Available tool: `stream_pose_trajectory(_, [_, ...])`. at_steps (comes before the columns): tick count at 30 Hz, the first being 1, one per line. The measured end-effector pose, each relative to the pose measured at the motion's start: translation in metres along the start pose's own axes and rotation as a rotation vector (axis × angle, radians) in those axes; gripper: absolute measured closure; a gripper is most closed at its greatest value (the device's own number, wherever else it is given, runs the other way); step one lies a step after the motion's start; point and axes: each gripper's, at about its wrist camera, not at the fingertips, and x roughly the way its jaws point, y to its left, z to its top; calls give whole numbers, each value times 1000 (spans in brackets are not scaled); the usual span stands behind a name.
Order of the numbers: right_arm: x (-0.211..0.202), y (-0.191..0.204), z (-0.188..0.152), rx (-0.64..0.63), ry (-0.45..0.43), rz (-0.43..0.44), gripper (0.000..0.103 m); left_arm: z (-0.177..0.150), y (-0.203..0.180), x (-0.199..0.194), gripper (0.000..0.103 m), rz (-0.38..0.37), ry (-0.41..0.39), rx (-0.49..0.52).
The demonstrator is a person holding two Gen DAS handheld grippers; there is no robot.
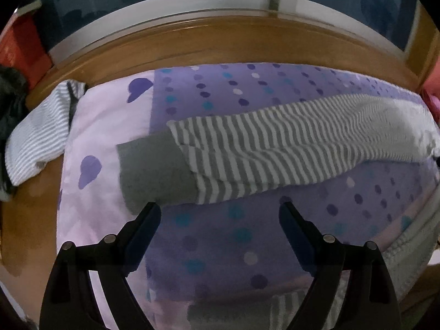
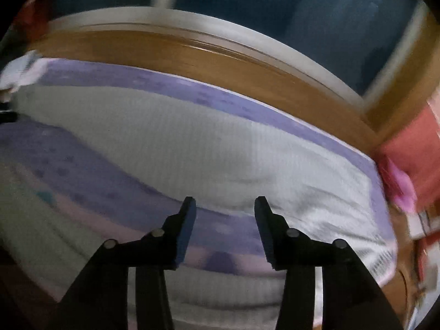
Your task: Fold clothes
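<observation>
The right wrist view was heavily motion-blurred: the stripes of the garment were smeared to a pale grey-white field, and its edges and folds could not be made out. The objects at the right edge of that view, a red shape (image 2: 412, 148) and a pink one (image 2: 400, 184), were too blurred to identify. In the left wrist view, the lower part of the frame was dark, and a patch of grey and striped fabric (image 1: 275, 309) at the bottom edge was cut off between the gripper arms.

The striped garment (image 1: 275, 154) lay flat on a purple dotted sheet (image 1: 233, 88), which covered a wooden surface (image 1: 192, 44) below a window frame (image 1: 170, 2). Its sleeve extended toward the left of the left wrist view and ended in a plain grey cuff (image 1: 154, 173). The garment body ran out of frame at the right. A second striped item (image 1: 38, 134) hung over the left edge of the sheet, partly hidden by dark cloth (image 1: 8, 110).

The left hand-held gripper (image 1: 220, 211) was released, jaws wide apart, with its left fingertip just beside the cuff and nothing between the pads.

The right hand-held gripper (image 2: 225, 206) was released, jaws partly apart, above the near edge of the garment (image 2: 192, 151); no fabric was seen between the pads.

No containers were visible.
</observation>
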Motion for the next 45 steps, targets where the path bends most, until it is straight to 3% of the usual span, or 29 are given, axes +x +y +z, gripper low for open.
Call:
stream_pose_trajectory(6, [17, 85, 36, -200, -83, 175, 59, 8, 1, 19, 13, 4, -30, 7])
stream_pose_trajectory(8, [24, 105, 45, -258, -102, 217, 59, 13, 1, 18, 25, 1, -43, 10])
stream_pose_trajectory(9, [28, 114, 49, -286, -106, 233, 59, 15, 1, 16, 42, -3, -51, 10])
stream_pose_trajectory(10, [33, 122, 52, -312, -107, 250, 59, 18, 1, 14, 49, -7, -59, 10])
stream_pose_trajectory(14, [47, 140, 63, -383, -107, 290, 59, 37, 5, 10, 50, -21, -85, -13])
stream_pose_trajectory(17, [60, 130, 76, -324, -96, 320, 59, 57, 5, 15, 50, -4, -96, -18])
stream_pose_trajectory(21, [82, 89, 100, -107, -59, 391, 59, 85, 1, 28, 50, 14, -101, -18])
stream_pose_trajectory(26, [105, 32, 114, 151, -25, 397, 59, 105, -3, 51, 50, 16, -62, -42])
stream_pose_trajectory(29, [96, 13, 113, 212, -48, 409, 59, 108, -2, 58, 49, 9, -51, -53])
stream_pose_trajectory(34, [61, 56, 111, -29, -118, 479, 58, 111, -2, 69, 49, 18, -38, -46])
stream_pose_trajectory(36, [55, 89, 111, -164, -148, 472, 59, 110, -4, 69, 49, 21, -38, -39])
stream_pose_trajectory(40, [63, 132, 115, -282, -177, 440, 59, 107, -1, 64, 49, 11, -45, -37])
stream_pose_trajectory(41, [69, 137, 119, -294, -178, 427, 60, 106, 0, 62, 49, 8, -49, -43])
stream_pose_trajectory(42, [74, 140, 123, -294, -170, 429, 70, 103, 2, 59, 49, 5, -55, -51])
stream_pose_trajectory(43, [79, 140, 127, -283, -152, 443, 81, 101, 5, 55, 49, 1, -60, -60])
stream_pose_trajectory(44, [84, 140, 131, -273, -133, 457, 101, 99, 7, 51, 49, -2, -66, -68])
stream_pose_trajectory(45, [87, 138, 134, -249, -117, 481, 101, 96, 9, 47, 49, -3, -72, -74])
